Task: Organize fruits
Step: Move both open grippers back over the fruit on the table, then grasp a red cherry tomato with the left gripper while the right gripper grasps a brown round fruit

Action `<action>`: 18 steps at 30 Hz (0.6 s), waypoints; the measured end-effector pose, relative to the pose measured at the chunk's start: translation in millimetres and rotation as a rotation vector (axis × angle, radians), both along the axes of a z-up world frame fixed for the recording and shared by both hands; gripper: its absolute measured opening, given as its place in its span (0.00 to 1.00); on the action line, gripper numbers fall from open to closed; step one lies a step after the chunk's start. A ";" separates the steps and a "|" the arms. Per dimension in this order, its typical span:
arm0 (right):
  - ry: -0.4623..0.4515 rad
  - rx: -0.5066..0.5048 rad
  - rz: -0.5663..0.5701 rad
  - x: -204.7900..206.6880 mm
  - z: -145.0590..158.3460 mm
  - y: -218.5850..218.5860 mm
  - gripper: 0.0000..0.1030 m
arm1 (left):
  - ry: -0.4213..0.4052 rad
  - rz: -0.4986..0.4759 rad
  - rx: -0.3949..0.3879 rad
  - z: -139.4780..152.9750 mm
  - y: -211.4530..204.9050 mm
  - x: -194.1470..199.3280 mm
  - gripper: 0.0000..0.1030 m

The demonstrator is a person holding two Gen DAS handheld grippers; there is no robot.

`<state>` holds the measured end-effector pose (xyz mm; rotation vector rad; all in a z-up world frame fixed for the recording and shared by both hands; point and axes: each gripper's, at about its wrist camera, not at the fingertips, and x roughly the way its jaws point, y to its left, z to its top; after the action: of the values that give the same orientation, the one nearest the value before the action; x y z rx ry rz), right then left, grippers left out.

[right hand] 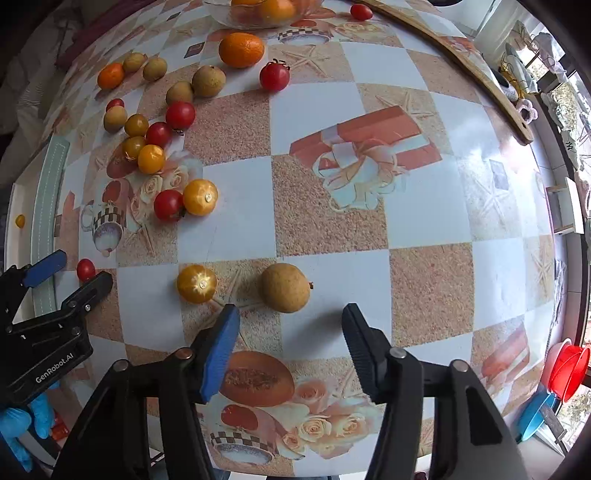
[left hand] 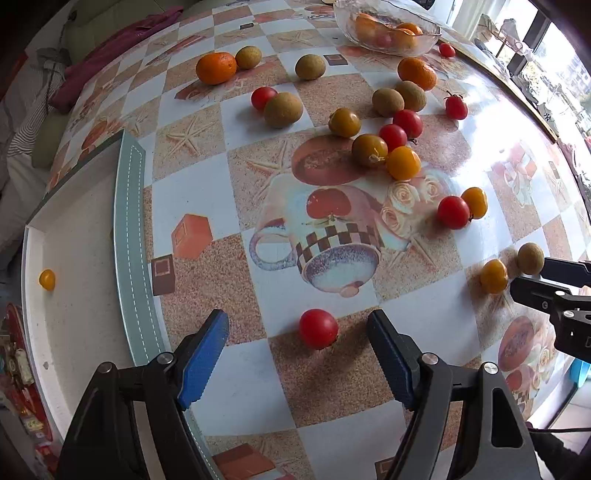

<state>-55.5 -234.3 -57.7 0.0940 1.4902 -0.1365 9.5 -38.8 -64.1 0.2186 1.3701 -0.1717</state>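
Observation:
My left gripper (left hand: 297, 330) is open with a red cherry tomato (left hand: 318, 328) on the table between its fingertips. My right gripper (right hand: 290, 314) is open; a brown longan (right hand: 286, 287) lies just beyond its fingertips, with a yellow tomato (right hand: 196, 283) to its left. Many more fruits lie scattered: red and yellow tomatoes (left hand: 403, 162), longans (left hand: 283, 109) and oranges (left hand: 216, 67). A white tray (left hand: 74, 295) at the left holds one yellow tomato (left hand: 47, 279). A glass bowl (left hand: 388, 31) at the far side holds oranges.
The table has a patterned checkered cloth (right hand: 369, 110). The tray's grey-green rim (left hand: 129, 221) stands beside my left gripper. A wooden strip (right hand: 461, 62) runs along the far right edge. Red and blue bowls (right hand: 569, 369) sit off the table at right.

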 end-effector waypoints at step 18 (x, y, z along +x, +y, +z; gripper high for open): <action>-0.024 0.048 -0.029 30.0 14.2 5.1 0.31 | 0.063 0.033 -0.171 14.9 4.9 -6.9 0.20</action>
<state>-25.5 -229.2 -43.5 0.1557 1.4687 -0.1231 2.7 -33.9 -49.2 0.0478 1.4128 -0.2687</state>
